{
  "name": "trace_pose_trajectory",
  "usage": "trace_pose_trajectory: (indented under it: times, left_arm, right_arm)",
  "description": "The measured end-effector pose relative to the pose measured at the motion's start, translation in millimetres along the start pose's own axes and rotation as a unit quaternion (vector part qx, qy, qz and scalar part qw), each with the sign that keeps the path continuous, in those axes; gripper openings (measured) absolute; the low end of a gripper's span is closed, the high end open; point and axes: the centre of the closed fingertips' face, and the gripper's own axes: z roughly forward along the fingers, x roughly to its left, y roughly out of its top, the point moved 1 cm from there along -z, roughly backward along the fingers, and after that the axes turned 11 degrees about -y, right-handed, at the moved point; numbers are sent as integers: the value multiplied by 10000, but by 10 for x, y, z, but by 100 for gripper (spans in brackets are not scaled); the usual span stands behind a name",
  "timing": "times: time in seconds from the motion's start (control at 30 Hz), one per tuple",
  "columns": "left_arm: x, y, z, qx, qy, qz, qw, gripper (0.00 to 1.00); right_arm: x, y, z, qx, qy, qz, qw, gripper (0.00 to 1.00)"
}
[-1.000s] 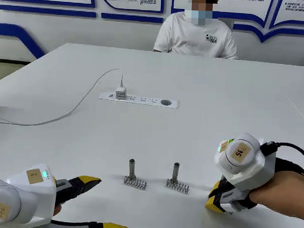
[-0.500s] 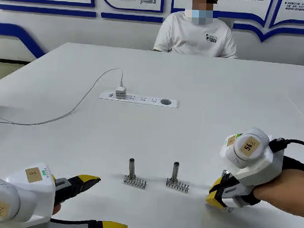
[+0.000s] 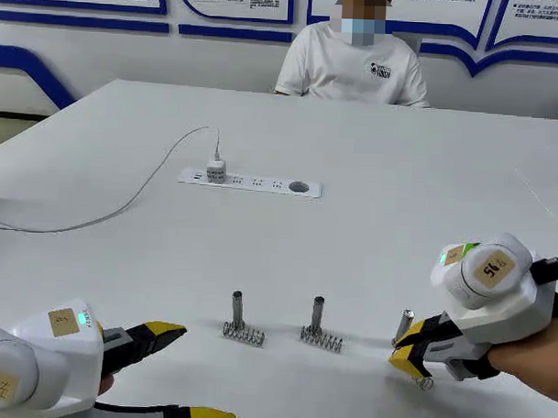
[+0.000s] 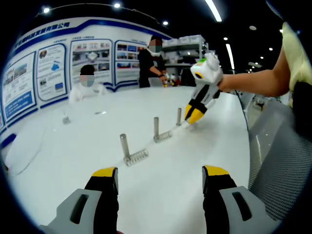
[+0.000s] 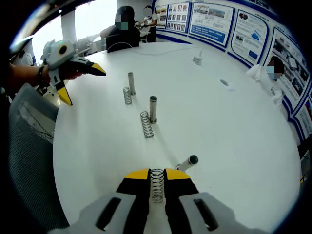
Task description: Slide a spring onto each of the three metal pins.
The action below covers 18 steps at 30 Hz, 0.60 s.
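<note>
Over the last second the right gripper [image 3: 410, 353] has come up off the white desk [image 3: 371, 203] and drawn back to the right. The third short grey metal pin [image 3: 403, 325], which it was covering, now stands clear just beside the yellow tips. The gripper is clamped on a small steel coil spring [image 5: 156, 184], so I judge the pick-up done and the threading not yet begun.

The held spring lies lengthwise in the slot between the jaws. Its long axis runs along the gripper, the front end aimed at the foot of the third pin [image 5: 187, 163], and in the head view the rear end pokes out beneath the gripper. The pin stands roughly upright with a slight lean, so the two axes do not yet line up. The spring likely needs tipping toward vertical over the pin's top.

The left grey pin [image 3: 237, 308] and the middle grey pin [image 3: 317, 314] stand upright — each has a coil spring lying on its side against its base, the left spring [image 3: 243, 333] and the middle spring [image 3: 321, 339]. Neither is slid on, so all three remain to do.

The left gripper [image 4: 160, 173] hovers low at the near edge, jaws wide apart and holding nothing.
</note>
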Motion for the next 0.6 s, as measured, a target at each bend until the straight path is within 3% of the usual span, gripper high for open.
trace_pose_trajectory:
  times: [0.6]
  left_arm:
    - [-27,30,15,28,-37,55,10000,71]
  right_arm:
    - [-80,-12,-143,-269,-184,396,9987,12]
